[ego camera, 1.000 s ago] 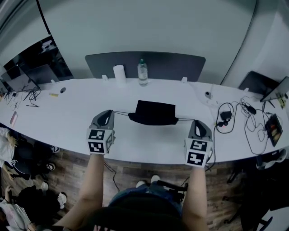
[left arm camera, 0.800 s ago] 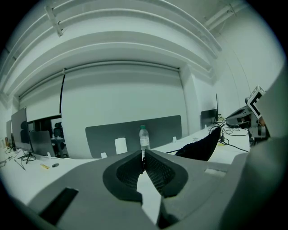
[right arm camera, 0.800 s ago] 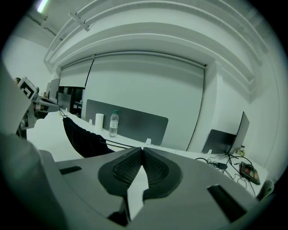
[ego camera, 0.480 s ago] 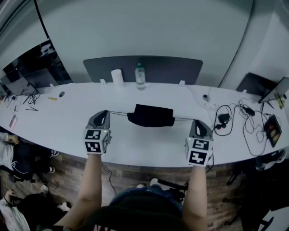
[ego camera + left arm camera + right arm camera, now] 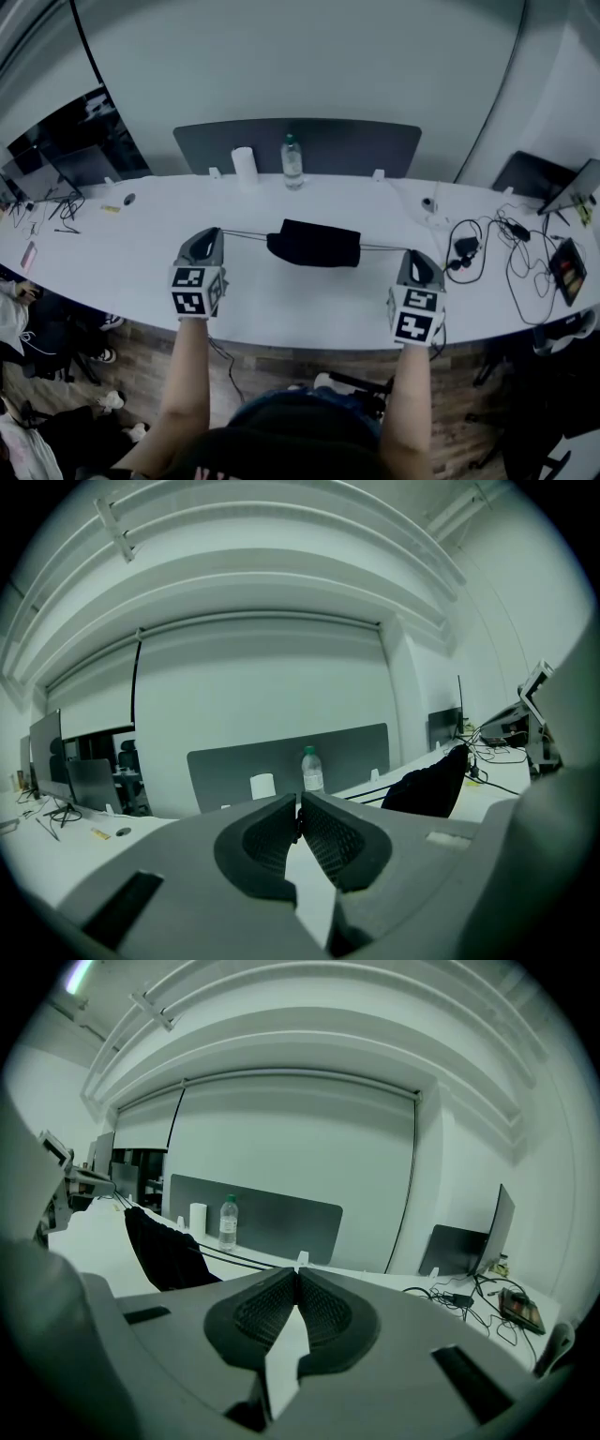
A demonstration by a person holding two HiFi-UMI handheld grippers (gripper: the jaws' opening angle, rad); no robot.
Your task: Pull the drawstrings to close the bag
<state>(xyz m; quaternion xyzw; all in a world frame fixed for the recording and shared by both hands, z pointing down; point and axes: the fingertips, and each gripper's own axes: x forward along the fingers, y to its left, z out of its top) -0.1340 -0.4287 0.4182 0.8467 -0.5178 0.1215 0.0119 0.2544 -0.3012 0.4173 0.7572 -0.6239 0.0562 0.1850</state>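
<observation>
Head view looks down on a black bag [image 5: 313, 244] at mid-bench, about halfway between the near and far edges, its long axis running left to right, parallel to the bench's [image 5: 281, 305] near edge. A taut drawstring leaves each short end: the left drawstring [image 5: 246, 234] runs to the left gripper [image 5: 214, 234], the right drawstring [image 5: 380, 248] to the right gripper [image 5: 413, 255], so strings and bag form one nearly straight line across the bench. Whether the bag rests on the top or hangs just clear I cannot tell. In the left gripper view the jaws of the left gripper [image 5: 298, 806] stand almost together, pinching the dark string between their tips, with the bag [image 5: 433, 782] off to the right. In the right gripper view the jaws of the right gripper [image 5: 297, 1274] are pressed together on the string that comes in from the bag [image 5: 164, 1246] at the left. Both grippers sit near the bench's front edge. Bare bench lies in front of the bag and out past the left gripper; past the right gripper, cables [image 5: 511, 248] crowd the top. Behind the bag, a bottle [image 5: 292, 162] and a paper roll [image 5: 245, 162] stand by the grey divider [image 5: 356, 145].
</observation>
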